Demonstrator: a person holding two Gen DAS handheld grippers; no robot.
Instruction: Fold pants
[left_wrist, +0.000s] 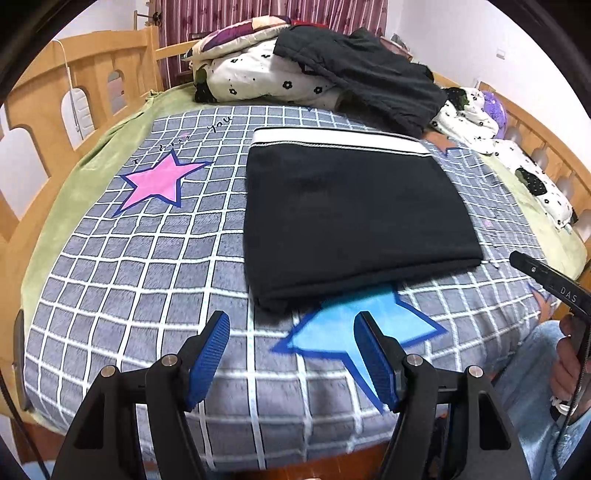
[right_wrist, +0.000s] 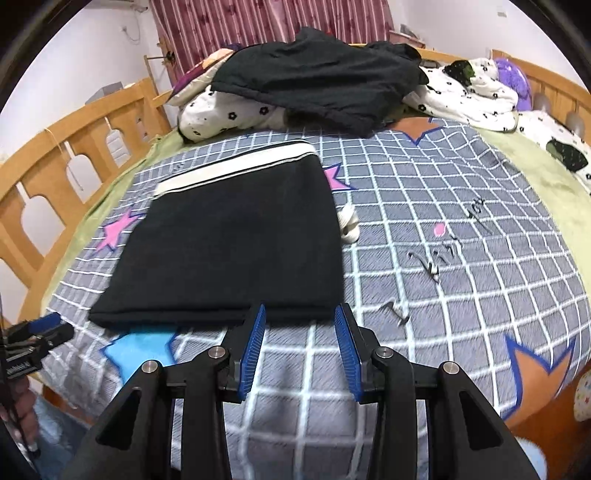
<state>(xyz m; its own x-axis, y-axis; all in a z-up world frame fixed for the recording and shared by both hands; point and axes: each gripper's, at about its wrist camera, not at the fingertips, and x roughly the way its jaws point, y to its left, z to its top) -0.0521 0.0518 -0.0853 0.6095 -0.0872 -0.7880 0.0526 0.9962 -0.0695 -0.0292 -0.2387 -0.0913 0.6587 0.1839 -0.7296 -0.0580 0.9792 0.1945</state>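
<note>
The folded black fabric pants (right_wrist: 229, 240) lie just ahead of both grippers: right gripper (right_wrist: 300, 347) nearer their front edge, left gripper (left_wrist: 291, 358) short of it; both jaws spread, empty.

Even indoor light, soft shadows, strong fisheye bending at dark corners, slight motion blur near edges.

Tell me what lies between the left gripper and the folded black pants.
Only bare blanket: in the left wrist view, the blue star on the checked blanket separates the left gripper from the folded pants.
</note>
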